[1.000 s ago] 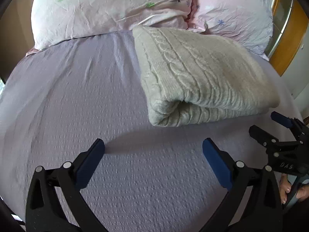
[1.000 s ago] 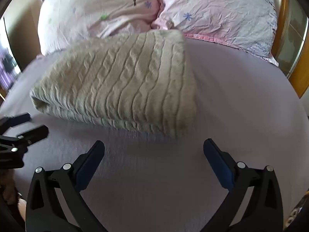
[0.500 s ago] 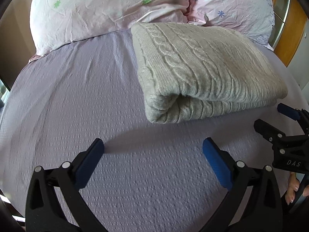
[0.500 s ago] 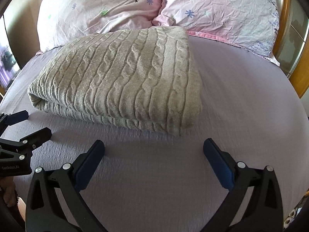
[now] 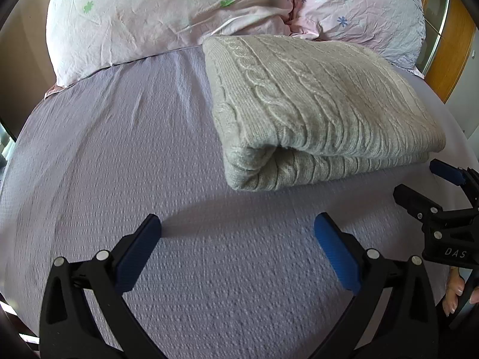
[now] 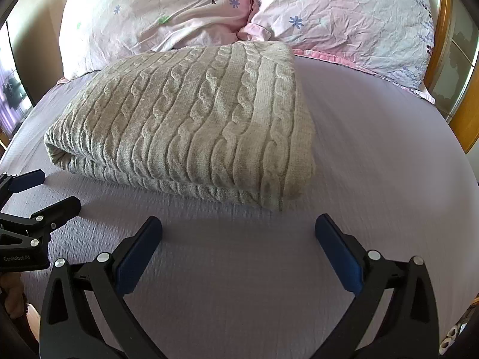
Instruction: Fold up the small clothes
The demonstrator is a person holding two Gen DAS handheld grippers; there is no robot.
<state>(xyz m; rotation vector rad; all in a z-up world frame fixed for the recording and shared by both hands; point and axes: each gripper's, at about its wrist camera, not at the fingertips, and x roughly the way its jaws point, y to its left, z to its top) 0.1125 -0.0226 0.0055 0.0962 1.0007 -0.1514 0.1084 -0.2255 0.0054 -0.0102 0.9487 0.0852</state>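
A beige cable-knit sweater (image 5: 314, 104) lies folded in a thick rectangle on the lilac bed sheet (image 5: 119, 164), its rolled fold edge facing me. It also shows in the right wrist view (image 6: 194, 125). My left gripper (image 5: 238, 233) is open and empty, over the sheet in front of the sweater's left corner. My right gripper (image 6: 238, 233) is open and empty, in front of the sweater's right corner. Each gripper shows in the other's view, the right one (image 5: 425, 182) and the left one (image 6: 45, 191), both open and apart from the sweater.
Two pink floral pillows (image 6: 155, 21) (image 6: 344, 21) lie behind the sweater at the head of the bed. A wooden bed frame (image 6: 467, 113) runs along the right side. Bare lilac sheet (image 6: 374, 164) lies to the right of the sweater.
Both grippers have drawn back a little and lifted, so the folded sweater sits a bit farther off and more of the pillows shows. The sweater has not moved. Both grippers stay open.
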